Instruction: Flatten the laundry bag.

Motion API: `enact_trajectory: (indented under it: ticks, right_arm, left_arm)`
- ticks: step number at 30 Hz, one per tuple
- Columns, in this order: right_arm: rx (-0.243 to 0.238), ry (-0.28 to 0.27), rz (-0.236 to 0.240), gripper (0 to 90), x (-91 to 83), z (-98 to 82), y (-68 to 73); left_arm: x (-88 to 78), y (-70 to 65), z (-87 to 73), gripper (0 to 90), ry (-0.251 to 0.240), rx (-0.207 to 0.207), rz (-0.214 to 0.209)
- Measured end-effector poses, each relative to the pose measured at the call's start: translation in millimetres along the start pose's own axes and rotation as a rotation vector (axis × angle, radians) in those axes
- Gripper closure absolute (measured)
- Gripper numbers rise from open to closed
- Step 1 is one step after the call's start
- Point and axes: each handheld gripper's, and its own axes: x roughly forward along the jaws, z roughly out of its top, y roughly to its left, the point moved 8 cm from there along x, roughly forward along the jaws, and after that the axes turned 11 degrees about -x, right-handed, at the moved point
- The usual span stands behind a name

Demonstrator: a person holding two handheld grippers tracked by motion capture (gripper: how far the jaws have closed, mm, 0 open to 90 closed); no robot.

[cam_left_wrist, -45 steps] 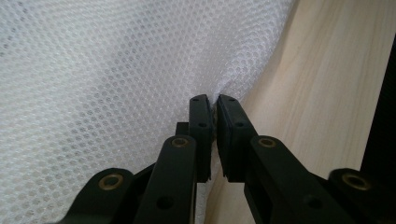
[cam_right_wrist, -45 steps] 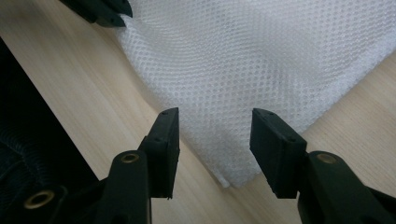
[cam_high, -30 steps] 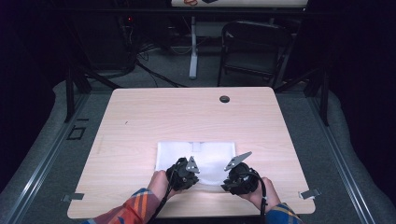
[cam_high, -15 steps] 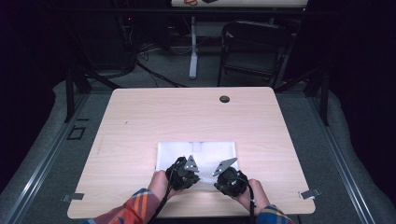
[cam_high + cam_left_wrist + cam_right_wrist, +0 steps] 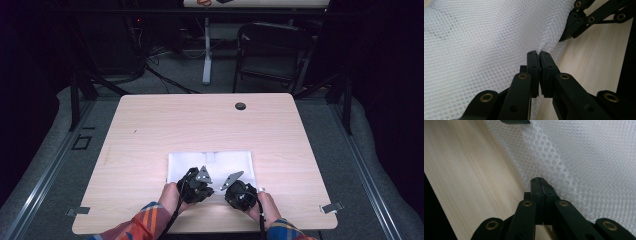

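white mesh sheet (image 5: 212, 165) flat on table (image 5: 150, 135), near front edge. left gripper (image 5: 539, 53) and right gripper (image 5: 539, 180) both clamped on its near hem, side by side, presumably for lifting or folding evenly.

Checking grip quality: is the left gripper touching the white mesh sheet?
Touching. The left gripper view shows the left gripper shut on the puckered edge of the mesh sheet.
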Motion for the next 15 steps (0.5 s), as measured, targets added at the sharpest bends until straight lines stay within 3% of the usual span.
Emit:
enact_trajectory:
  ticks: [5,6,8,11,15]
  right_arm:
    - [-0.011,-0.005,0.000,90.0,0.4,0.1,0.4]
    - [-0.016,-0.002,0.003,90.0,0.2,-0.2,0.3]
    - [-0.012,-0.005,0.001,90.0,0.3,-0.3,0.6]
    - [-0.022,0.010,0.003,90.0,-0.4,-1.2,-0.1]
    - [-0.013,0.003,0.004,90.0,-0.2,-1.3,-0.1]
  left_arm:
    - [1.4,1.9,-0.5,87.1,0.000,-0.024,0.002]
    - [1.1,2.2,-0.8,87.1,0.009,-0.025,0.019]
    - [1.2,1.0,-0.3,87.1,0.007,-0.022,-0.004]
    - [-0.7,1.8,1.4,87.1,-0.005,-0.048,-0.011]
    - [-4.0,5.4,3.4,87.1,-0.010,-0.069,0.009]
